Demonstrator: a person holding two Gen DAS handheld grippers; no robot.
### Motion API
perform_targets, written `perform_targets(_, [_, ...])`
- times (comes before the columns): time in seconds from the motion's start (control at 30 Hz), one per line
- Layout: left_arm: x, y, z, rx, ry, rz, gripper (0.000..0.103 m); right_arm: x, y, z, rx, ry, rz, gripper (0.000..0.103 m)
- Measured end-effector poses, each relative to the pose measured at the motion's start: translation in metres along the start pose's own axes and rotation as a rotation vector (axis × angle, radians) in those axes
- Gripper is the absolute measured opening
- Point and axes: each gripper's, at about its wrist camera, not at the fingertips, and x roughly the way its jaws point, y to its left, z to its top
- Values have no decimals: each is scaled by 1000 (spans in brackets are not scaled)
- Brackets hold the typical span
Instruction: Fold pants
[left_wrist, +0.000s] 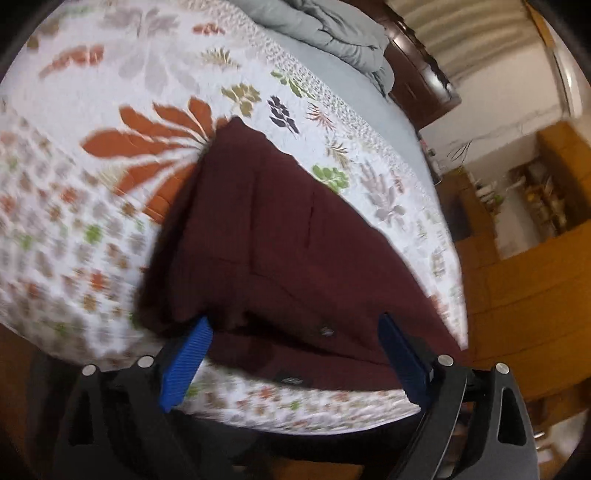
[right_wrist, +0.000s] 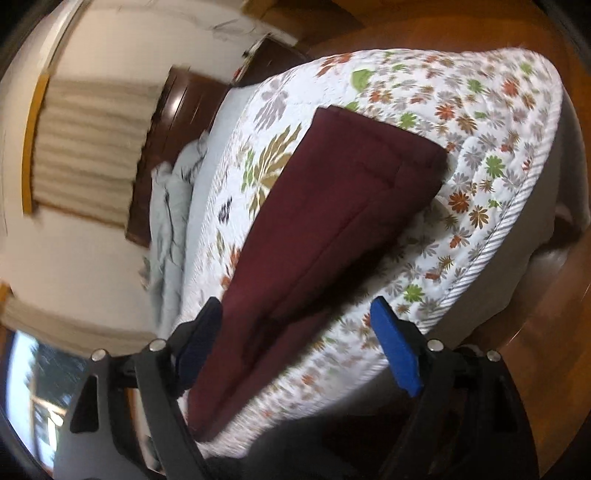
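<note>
On the bed, the maroon pants (left_wrist: 280, 236) lie flat and folded on the floral quilt (left_wrist: 110, 92), close to its near edge; in the right wrist view they (right_wrist: 332, 221) run as a long strip from between your fingers toward the far hem. Your left gripper (left_wrist: 295, 354) stands with its jaws spread wide over the waistband end, one blue pad (left_wrist: 186, 365) at each side of the cloth, neither pressing on it. Your right gripper (right_wrist: 299, 347) is likewise spread, with the near end of the pants between the pads and no pinch visible. A button (left_wrist: 325, 331) shows near the waistband. Both views are motion-blurred. Beyond the quilt, a grey blanket (left_wrist: 332, 26) sits bunched against the dark headboard (left_wrist: 417, 74).
</note>
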Motion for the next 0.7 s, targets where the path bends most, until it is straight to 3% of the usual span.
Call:
perform_targets(0.13, [6,2,1,-81,27,-53,91,-9,6,11,-4,-34,-10,84])
perform_targets(0.23, [9,17,-9,-244,88,-89,91,-9,9,11,-24,-37,-2,85])
perform_targets(0.3, [2,8,-19,-225,83,-135,91,-3,7,5,-26,-24,5,85])
perform_targets(0.37, [-1,-4,-19,-170,53,-134,91,6,2,0,-28,-5,2,85])
perform_targets(0.43, [5,-7,-12,-147,44,-104,91,14,1,-5,-22,10,2,86])
perform_targets(0.5, [17,-3,-5,-155,64,-25,91,17,4,-8,-22,12,17,86])
perform_targets(0.57, [22,4,4,-155,31,-15,90,17,11,-10,-48,12,23,86])
perform_targets(0.63, [21,4,12,-112,-35,2,75,19,17,-12,-79,20,12,86])
perform_targets(0.67, [17,0,15,-55,-97,-6,59,19,19,-12,-93,25,4,86])
perform_targets(0.7, [12,-5,16,29,-162,-20,34,19,21,-12,-103,26,-1,86])
